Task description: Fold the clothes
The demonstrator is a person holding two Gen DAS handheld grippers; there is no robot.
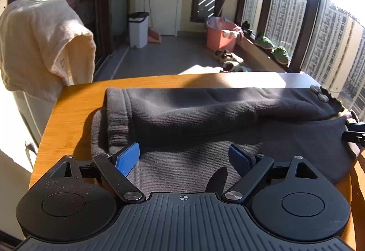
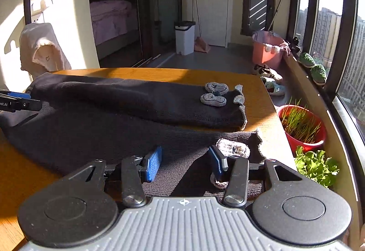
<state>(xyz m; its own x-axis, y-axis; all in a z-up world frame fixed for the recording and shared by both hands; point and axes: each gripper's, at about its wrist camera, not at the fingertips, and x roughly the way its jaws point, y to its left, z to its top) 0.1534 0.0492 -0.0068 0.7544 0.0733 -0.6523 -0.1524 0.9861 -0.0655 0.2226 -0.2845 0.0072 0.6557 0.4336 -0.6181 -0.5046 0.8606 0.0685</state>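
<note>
Dark knit garment [image 1: 205,114] cut off at right edge. Lettering on left gripper [image 2: 13,102] clipped, unreadable tbh.

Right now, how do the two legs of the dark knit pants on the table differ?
The far pant leg lies rounded and bulky across the back of the wooden table; the near pant leg lies flatter, spread toward the camera. The far leg's grey knit bows show fully; the near leg's bow sits just past the open right claw. The near leg lies under both open claws; the far leg is untouched. Both share dark ribbed knit and scalloped cuffs.
</note>
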